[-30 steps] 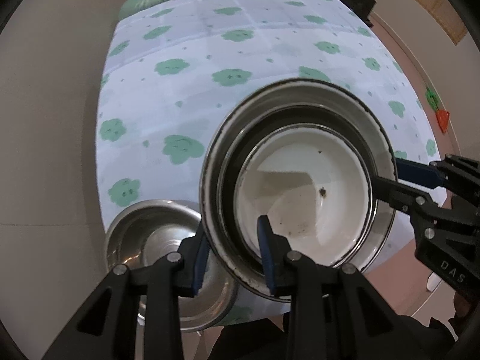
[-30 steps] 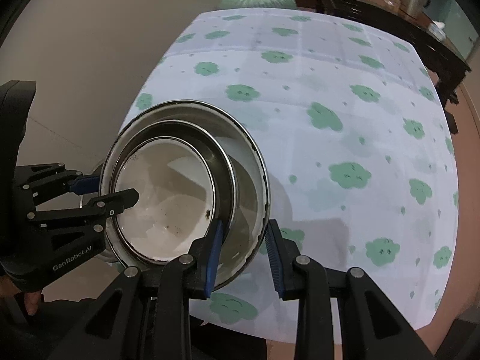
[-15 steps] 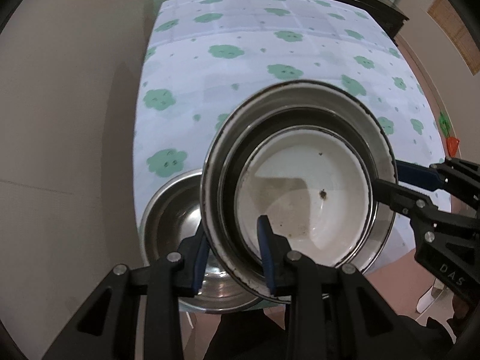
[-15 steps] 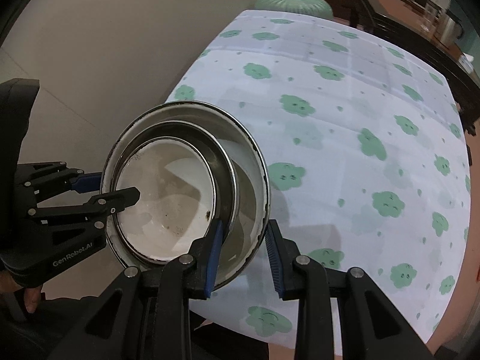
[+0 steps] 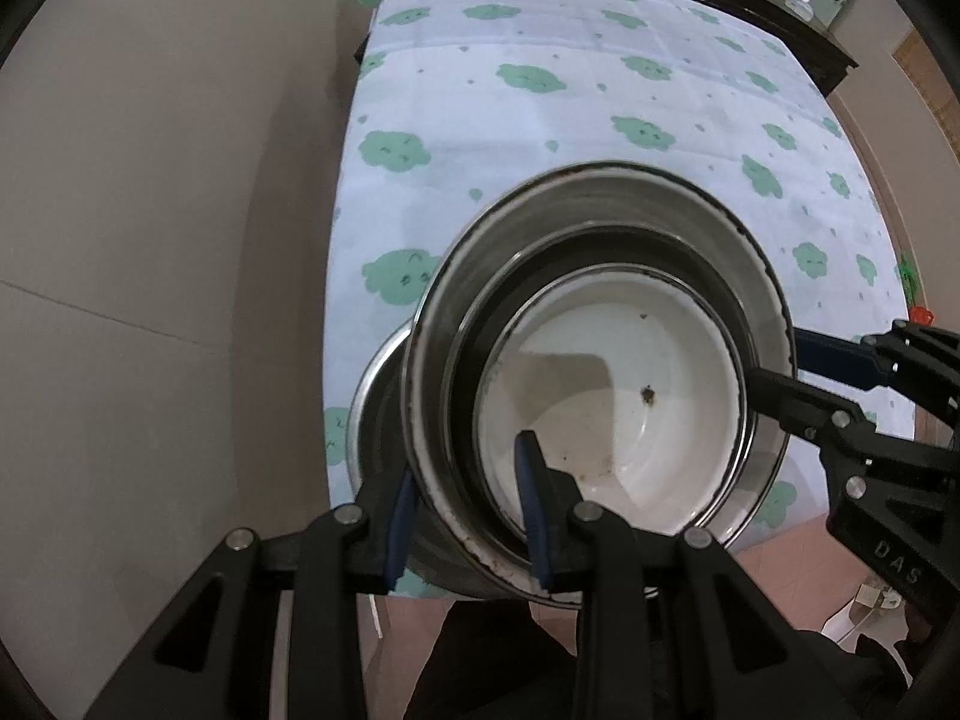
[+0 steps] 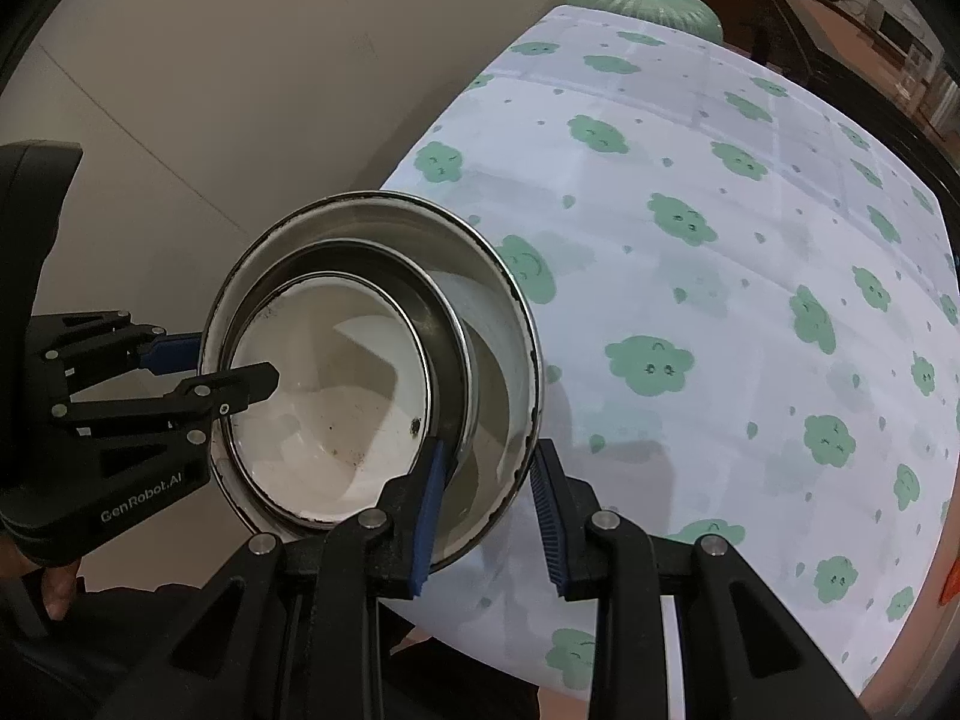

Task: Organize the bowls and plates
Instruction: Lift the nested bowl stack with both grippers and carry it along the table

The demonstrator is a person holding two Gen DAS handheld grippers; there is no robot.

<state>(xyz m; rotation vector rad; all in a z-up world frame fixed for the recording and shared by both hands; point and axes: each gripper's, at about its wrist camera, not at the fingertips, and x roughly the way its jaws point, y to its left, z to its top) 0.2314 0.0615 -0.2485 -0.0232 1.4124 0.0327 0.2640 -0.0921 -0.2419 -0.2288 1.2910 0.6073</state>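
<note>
A nested stack of bowls is held in the air between both grippers: a large steel bowl (image 5: 606,222) (image 6: 480,300) with a smaller steel bowl and a white enamel bowl (image 5: 618,396) (image 6: 336,396) inside. My left gripper (image 5: 468,516) is shut on the stack's near rim. My right gripper (image 6: 489,510) is shut on the opposite rim and shows in the left wrist view (image 5: 774,372). A second steel bowl (image 5: 375,414) sits on the table edge under the stack, mostly hidden by it.
The table (image 6: 750,240) has a white cloth with green cloud prints (image 5: 540,78). A green round stool (image 6: 645,0) stands at its far end. Beige floor lies to the left, dark furniture behind the table.
The held stack has moved left, towards the table's left edge. It now hangs over the lone steel bowl and hides most of it. Both grips are unchanged.
</note>
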